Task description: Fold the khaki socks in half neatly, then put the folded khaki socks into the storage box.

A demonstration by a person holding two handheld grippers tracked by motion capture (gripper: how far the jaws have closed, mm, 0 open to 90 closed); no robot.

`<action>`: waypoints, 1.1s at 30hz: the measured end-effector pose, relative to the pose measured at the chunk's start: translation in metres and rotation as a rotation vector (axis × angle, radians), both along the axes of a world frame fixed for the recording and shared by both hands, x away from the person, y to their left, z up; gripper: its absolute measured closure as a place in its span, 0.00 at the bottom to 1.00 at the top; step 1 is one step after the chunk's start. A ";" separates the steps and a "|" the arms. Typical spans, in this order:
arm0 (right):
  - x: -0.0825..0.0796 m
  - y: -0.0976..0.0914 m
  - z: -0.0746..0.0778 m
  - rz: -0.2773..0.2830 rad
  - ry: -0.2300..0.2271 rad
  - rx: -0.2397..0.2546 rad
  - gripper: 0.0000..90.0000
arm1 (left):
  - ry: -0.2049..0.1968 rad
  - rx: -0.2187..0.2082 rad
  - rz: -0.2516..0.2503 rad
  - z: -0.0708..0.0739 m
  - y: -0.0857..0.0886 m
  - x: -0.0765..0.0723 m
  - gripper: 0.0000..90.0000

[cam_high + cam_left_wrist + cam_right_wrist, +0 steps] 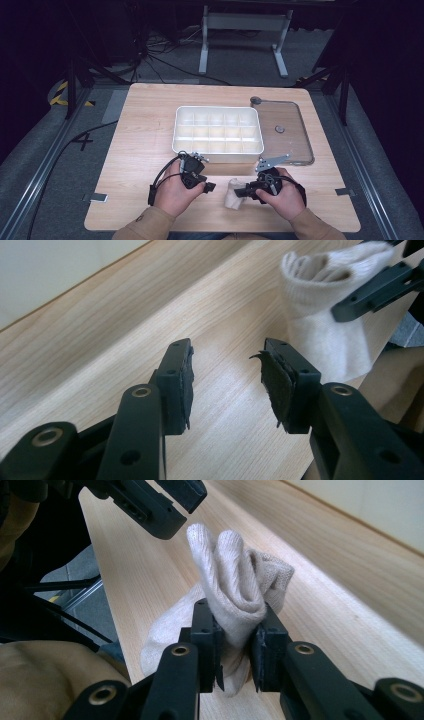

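Your right gripper (235,655) was clamped on the cream sock (235,595), its two pads pressed into the bunched fabric from both sides, with the folded top of the sock standing up above the jaws and the rest sagging toward the wooden table (350,605). In the high view that same right gripper (246,191) sat near the table's front edge, pointing toward your left hand, with the sock (231,194) just beside its tip. Your left gripper (227,382) held nothing: its jaws stood well apart over bare wood, and the sock (325,335) hung just beyond them, pinched by your other gripper's black jaws. From above, your left gripper (209,187) was close to the sock's left side, not touching it. Behind both hands, the white compartment tray (177,127) rested at the middle of the table, and its clear lid (295,125) lay flat beside it on the right.
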State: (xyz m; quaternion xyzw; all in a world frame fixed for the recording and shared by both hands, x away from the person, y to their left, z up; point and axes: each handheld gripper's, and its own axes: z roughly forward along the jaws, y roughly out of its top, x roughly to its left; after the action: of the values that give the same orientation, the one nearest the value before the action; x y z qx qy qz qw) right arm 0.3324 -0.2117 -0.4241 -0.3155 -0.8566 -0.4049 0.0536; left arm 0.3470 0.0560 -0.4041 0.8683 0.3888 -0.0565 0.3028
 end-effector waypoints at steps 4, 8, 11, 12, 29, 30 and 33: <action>0.000 -0.004 0.008 -0.005 -0.024 0.005 0.84 | -0.008 -0.007 0.009 0.001 0.003 0.001 0.62; 0.001 -0.008 0.013 -0.015 -0.038 0.011 0.84 | -0.005 -0.013 0.011 0.001 0.004 0.002 0.62; 0.001 -0.012 0.016 -0.026 -0.050 0.012 0.84 | -0.002 -0.008 0.011 0.001 0.003 0.003 0.62; 0.001 -0.013 0.017 -0.029 -0.057 0.014 0.84 | -0.002 -0.008 0.010 0.000 0.003 0.003 0.62; 0.009 -0.036 0.043 -0.083 -0.123 0.021 0.84 | -0.001 -0.014 0.029 0.000 0.008 0.004 0.60; 0.011 -0.038 0.045 -0.086 -0.125 0.023 0.84 | 0.002 -0.013 0.033 0.000 0.009 0.004 0.60; 0.017 -0.042 0.050 -0.096 -0.131 0.017 0.84 | -0.001 -0.016 0.038 0.001 0.011 0.003 0.60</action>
State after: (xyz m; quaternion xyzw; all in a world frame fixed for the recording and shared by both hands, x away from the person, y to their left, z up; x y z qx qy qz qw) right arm 0.3490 -0.2534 -0.3738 -0.3284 -0.8387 -0.4341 -0.0191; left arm 0.3502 0.0671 -0.4032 0.8584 0.4047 -0.0535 0.3107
